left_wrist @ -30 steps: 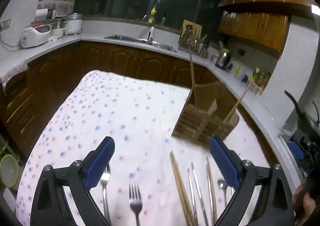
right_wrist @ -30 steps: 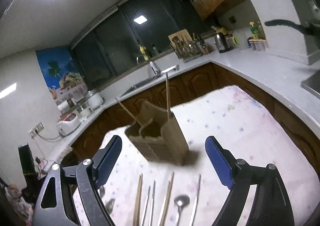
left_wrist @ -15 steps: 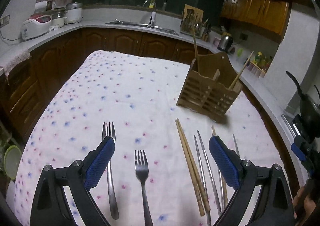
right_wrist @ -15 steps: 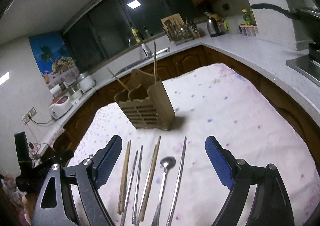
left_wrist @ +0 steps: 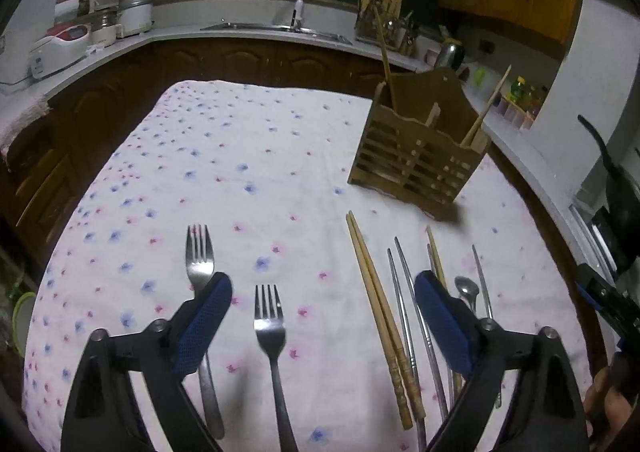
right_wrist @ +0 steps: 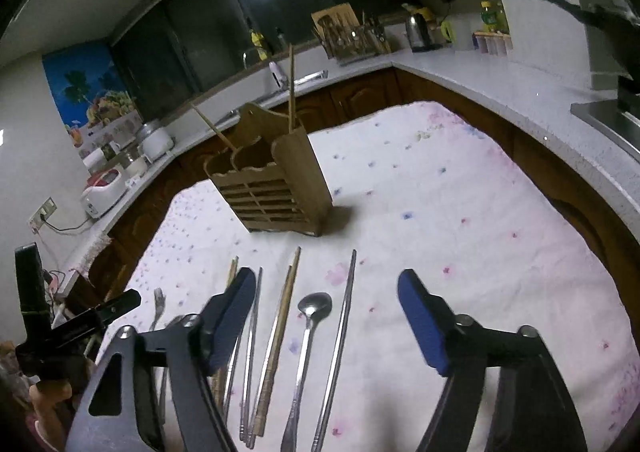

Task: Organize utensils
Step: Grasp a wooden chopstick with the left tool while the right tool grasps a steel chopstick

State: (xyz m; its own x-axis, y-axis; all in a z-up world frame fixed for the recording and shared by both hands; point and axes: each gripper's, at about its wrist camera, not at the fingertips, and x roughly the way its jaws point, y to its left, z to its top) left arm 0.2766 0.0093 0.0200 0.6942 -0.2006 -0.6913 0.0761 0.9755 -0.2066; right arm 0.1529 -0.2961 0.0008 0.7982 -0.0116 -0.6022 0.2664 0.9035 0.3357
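A: Utensils lie in a loose row on the near part of the table, on its flowered cloth: two forks at the left, then a wooden chopstick pair, thin metal chopsticks, and a spoon further right. The slatted wooden holder stands upright beyond them, on the far right, with a few chopsticks already poking out of it.

B: And the grippers?

A: Both gape wide with nothing between the pads. The left gripper hovers low over the forks, tilted down toward the table; the right gripper hangs over the spoon and a lone metal chopstick, angled much the same.

B: How will these things handle?

A: Light and stiff, I'd judge, nothing fragile. The metal pieces look slick and lie flat on the cloth (little edge to get under), so I'd pinch across the handle near mid-length, where the balance probably sits. The wooden pair looks grippier, but two round sticks may roll apart, so close on both together.

B: Any risk?

A: A thin metal chopstick could swivel in the pads; a firm, centred pinch should steady it before dropping it into a compartment.
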